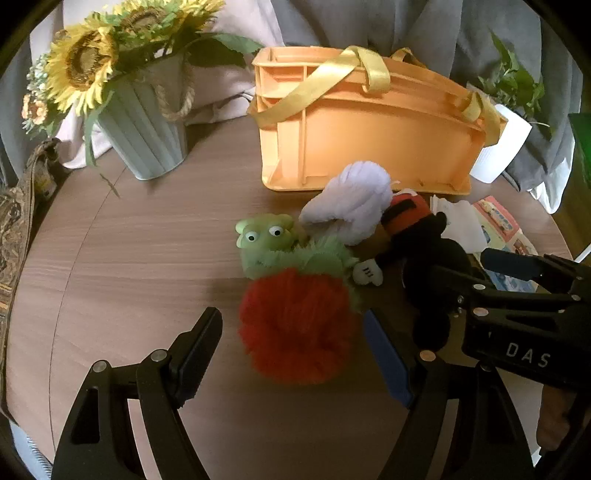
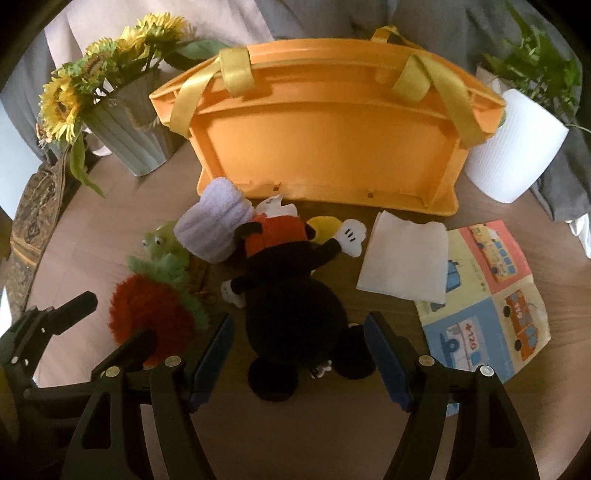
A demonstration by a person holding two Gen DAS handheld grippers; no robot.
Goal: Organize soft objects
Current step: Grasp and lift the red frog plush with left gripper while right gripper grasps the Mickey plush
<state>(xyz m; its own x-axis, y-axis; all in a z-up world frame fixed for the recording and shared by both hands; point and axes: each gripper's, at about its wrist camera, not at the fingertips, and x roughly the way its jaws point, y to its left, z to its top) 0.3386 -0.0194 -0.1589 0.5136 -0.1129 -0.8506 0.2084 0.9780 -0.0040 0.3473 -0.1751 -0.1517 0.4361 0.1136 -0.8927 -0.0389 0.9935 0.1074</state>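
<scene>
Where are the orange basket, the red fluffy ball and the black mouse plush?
orange basket (image 2: 325, 155), right wrist view, front wall.
red fluffy ball (image 1: 295, 325), left wrist view, middle of fur.
black mouse plush (image 2: 295, 314), right wrist view, back of head.

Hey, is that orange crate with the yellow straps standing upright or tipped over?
Upright. The orange crate rests base-down on the table, its rim on top and yellow straps draped over it.

A round wooden table (image 1: 129, 258) stands before grey and pale curtains (image 1: 424, 26), with a patterned rug (image 1: 14, 236) at its left edge.
</scene>
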